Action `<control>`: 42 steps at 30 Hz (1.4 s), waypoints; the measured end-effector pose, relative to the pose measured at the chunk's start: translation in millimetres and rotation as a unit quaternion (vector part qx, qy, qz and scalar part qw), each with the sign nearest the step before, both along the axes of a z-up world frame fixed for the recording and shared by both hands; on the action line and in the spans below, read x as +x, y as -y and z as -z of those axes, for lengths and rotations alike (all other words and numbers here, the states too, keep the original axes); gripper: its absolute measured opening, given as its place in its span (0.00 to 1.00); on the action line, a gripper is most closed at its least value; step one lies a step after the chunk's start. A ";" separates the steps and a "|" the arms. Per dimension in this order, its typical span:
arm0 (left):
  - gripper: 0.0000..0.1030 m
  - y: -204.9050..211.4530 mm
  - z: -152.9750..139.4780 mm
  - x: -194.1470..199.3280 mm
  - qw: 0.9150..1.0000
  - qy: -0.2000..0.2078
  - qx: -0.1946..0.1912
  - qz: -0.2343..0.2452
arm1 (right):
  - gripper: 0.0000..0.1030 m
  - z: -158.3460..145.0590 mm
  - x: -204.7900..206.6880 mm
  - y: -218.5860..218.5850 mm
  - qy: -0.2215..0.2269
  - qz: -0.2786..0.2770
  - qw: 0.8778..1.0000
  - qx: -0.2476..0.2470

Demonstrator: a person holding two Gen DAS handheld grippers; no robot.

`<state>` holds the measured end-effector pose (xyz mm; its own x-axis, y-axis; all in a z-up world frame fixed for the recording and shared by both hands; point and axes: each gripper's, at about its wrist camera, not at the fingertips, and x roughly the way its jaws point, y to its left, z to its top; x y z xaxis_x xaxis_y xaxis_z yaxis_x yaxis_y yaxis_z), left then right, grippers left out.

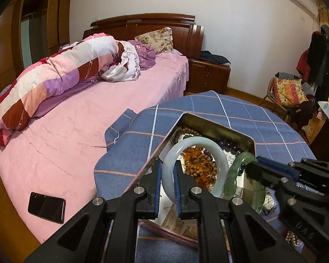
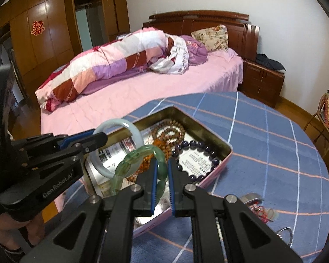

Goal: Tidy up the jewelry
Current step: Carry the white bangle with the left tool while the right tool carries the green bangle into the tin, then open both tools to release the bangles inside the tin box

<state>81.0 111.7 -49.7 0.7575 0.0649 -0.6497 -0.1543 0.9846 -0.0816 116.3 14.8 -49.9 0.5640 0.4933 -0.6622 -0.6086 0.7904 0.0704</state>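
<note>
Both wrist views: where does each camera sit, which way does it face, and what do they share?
Left wrist: on the left gripper, looking along its fingers, shut on the pale bangle above the tin; right gripper enters from the right.
Right wrist: on the right gripper, shut on the green bangle; left gripper enters from the left.
Shared: tin, both bangles, plaid cloth, bed.

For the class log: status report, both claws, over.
Left claw shut on pale bangle. Right claw shut on green bangle. Both over tin; beads already inside.
</note>
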 end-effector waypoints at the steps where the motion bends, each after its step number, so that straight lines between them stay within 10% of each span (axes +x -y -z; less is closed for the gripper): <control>1: 0.09 -0.6 0.7 0.9 1.000 -0.002 0.001 -0.001 | 0.12 1.4 0.9 -0.8 -0.002 -0.001 1.000 -0.002; 34: 0.12 -1.4 23.5 11.2 0.999 -0.043 -0.001 0.007 | 0.12 25.5 3.6 -6.1 -0.026 -0.003 0.999 -0.033; 42: 0.15 -4.4 21.8 11.8 0.999 -0.044 -0.016 0.004 | 0.28 24.3 2.8 -1.9 -0.027 -0.001 0.999 -0.023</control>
<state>92.9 116.1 -71.4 0.6980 0.0371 -0.7151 -0.1537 0.9832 -0.0990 119.1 16.7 -74.2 0.5270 0.4625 -0.7130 -0.6058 0.7928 0.0665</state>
